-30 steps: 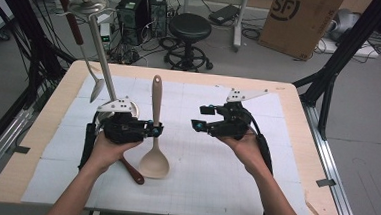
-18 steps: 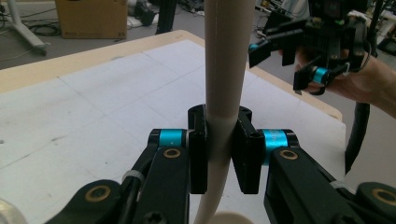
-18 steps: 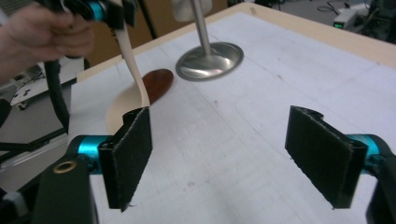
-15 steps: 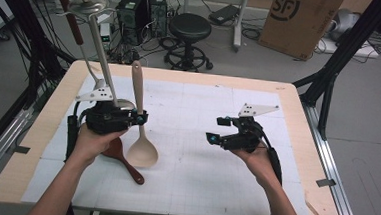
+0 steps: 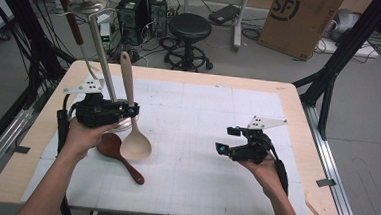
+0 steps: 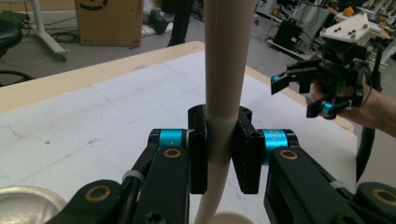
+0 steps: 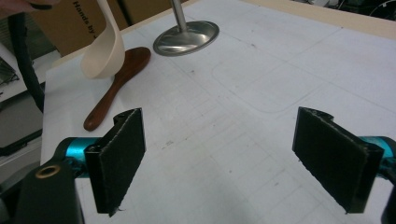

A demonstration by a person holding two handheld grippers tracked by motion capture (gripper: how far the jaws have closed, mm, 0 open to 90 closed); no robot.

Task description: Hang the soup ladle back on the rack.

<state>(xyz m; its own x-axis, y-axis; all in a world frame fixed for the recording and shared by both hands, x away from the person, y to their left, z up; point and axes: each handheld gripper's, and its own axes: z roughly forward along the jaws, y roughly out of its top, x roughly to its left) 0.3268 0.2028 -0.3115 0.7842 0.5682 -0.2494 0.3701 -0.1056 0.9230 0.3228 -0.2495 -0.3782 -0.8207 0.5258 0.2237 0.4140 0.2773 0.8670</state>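
Spanning most of the high view, the counter (image 5: 201,138) carried a white gridded mat, with a metal utensil stand (image 5: 99,52) rising from its round base at the far left. A dark wooden spoon (image 5: 118,155) lay flat on the mat just in front of that base, its bowl toward the stand.

The left gripper (image 5: 130,110) was clamped on the stem of a pale wooden spoon (image 5: 130,114), held upright with the bowl hanging low, just above or grazing the mat beside the dark spoon; contact could not be confirmed. In the left gripper view both pads pressed the pale handle (image 6: 219,135) squarely between them.

The right gripper (image 5: 224,145) hovered over bare mat, well apart from both spoons. Its jaws had just been opening and stood wide apart with nothing between them, as the right gripper view showed.

Judged step: the pale spoon was lifted and in carriage, probably toward a hook on the stand, where another utensil (image 5: 72,22) already hung. The next move would call for raising the handle end to hook height and aligning it, keeping the bowl clear of the pole. The free gripper was placed to fetch the dark spoon.
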